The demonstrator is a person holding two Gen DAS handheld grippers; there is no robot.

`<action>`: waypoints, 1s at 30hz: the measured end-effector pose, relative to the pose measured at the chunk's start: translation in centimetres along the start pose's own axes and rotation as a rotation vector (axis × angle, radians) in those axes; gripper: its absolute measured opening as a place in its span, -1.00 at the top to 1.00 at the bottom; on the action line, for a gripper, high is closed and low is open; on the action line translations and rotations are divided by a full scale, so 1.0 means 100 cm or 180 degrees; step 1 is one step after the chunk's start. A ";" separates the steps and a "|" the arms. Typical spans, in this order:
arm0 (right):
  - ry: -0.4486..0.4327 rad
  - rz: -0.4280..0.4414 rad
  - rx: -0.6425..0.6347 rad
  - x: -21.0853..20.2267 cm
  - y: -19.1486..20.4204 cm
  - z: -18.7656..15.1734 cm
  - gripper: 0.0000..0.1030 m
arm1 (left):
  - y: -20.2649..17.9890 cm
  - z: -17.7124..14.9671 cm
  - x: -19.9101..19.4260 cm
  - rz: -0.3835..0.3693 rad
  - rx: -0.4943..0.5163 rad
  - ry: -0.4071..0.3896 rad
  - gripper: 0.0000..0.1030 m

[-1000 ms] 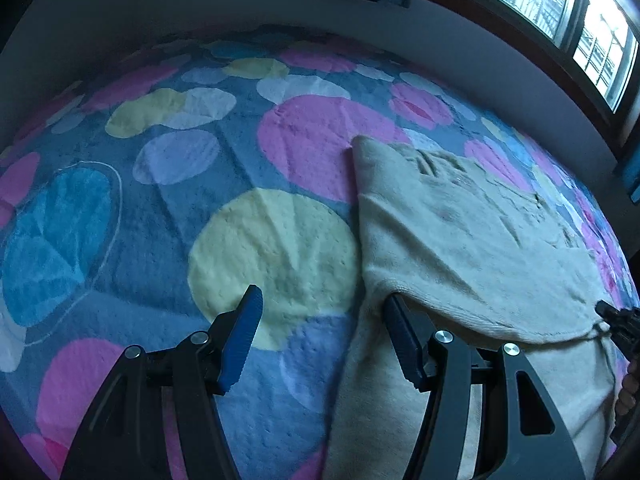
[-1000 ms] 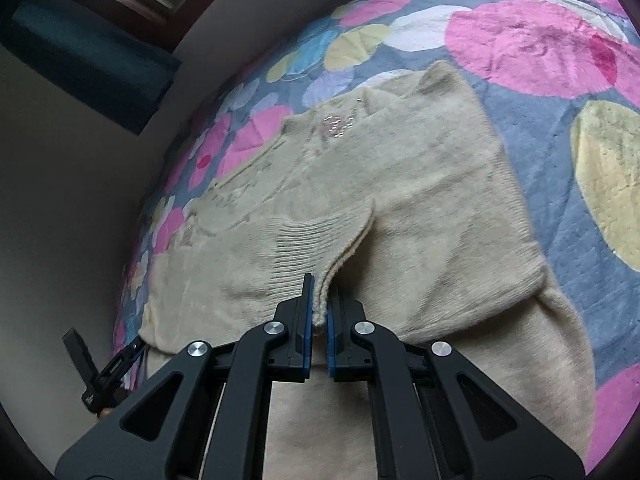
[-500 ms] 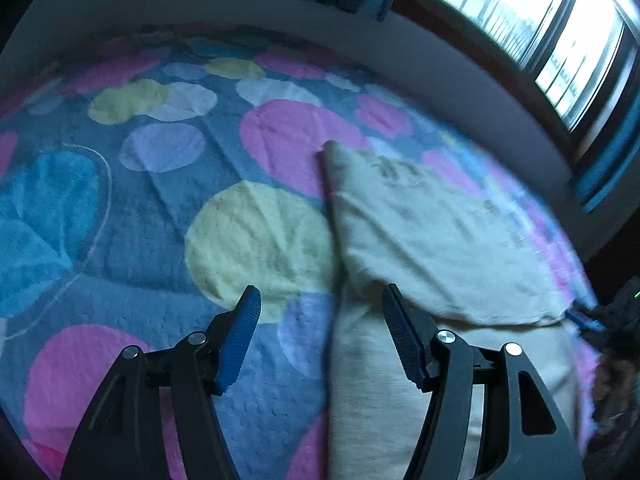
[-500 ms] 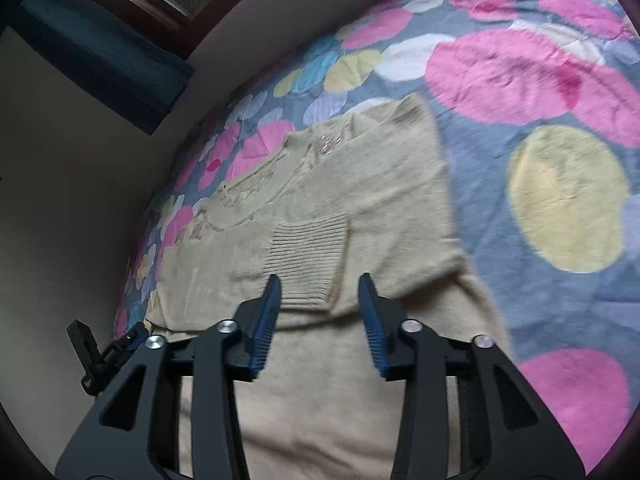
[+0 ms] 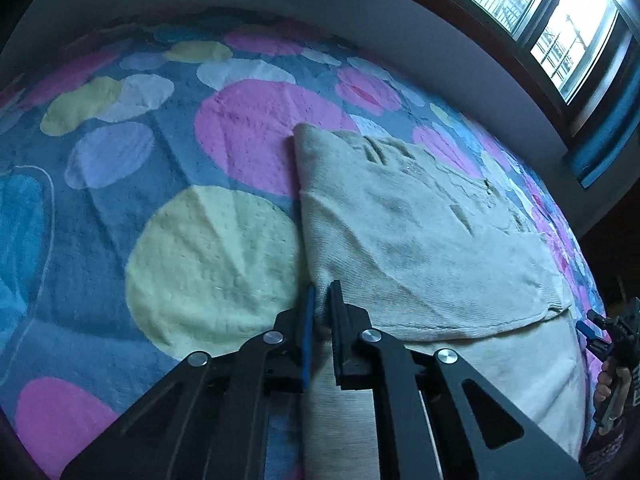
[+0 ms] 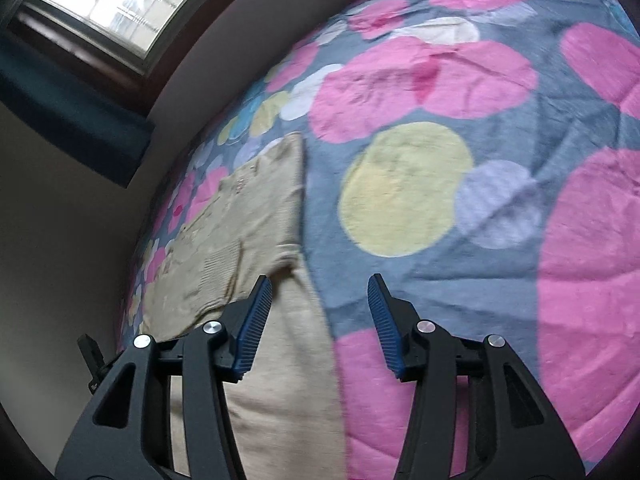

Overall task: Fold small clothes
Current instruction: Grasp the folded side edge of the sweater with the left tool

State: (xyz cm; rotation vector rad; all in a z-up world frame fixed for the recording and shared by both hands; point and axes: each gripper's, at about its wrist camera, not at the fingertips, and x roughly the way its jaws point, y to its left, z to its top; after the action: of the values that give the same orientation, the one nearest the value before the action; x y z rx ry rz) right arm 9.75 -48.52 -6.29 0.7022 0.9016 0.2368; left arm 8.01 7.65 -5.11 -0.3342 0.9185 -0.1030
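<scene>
A small beige knit sweater [image 5: 420, 240] lies flat on a bedspread with coloured dots, its sleeves folded in over the body. My left gripper [image 5: 322, 300] is shut on the sweater's left edge at the fold. My right gripper [image 6: 320, 300] is open and empty, above the sweater's [image 6: 248, 232] right edge and the bedspread beside it. The right gripper also shows at the far right of the left wrist view [image 5: 608, 332].
The bedspread [image 5: 200, 248] covers the bed, with bare cloth to the left of the sweater. A wall and a window [image 5: 560, 20] with dark blue curtains stand beyond the far side. In the right wrist view, bare bedspread [image 6: 460, 184] lies to the right.
My left gripper has closed on the sweater's left edge. My right gripper has let go of the sleeve cuff, opened wide and swung to the right side of the sweater.
</scene>
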 end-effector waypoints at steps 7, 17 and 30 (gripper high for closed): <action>0.0011 0.0083 0.0020 0.002 -0.012 -0.002 0.04 | 0.003 0.012 -0.006 -0.0131 0.0006 -0.0023 0.83; 0.0011 0.0158 -0.0016 0.004 -0.014 -0.002 -0.05 | -0.001 0.066 0.031 -0.0142 -0.0033 -0.0023 0.15; 0.0044 0.0140 -0.0058 -0.002 -0.009 -0.007 -0.09 | 0.023 0.084 0.057 0.0068 -0.0143 0.0093 0.84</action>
State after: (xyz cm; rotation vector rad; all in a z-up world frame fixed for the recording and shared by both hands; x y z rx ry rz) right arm 8.96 -48.98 -7.09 0.7047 0.8969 0.2888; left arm 18.03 10.50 -5.46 -0.3652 0.9540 -0.0677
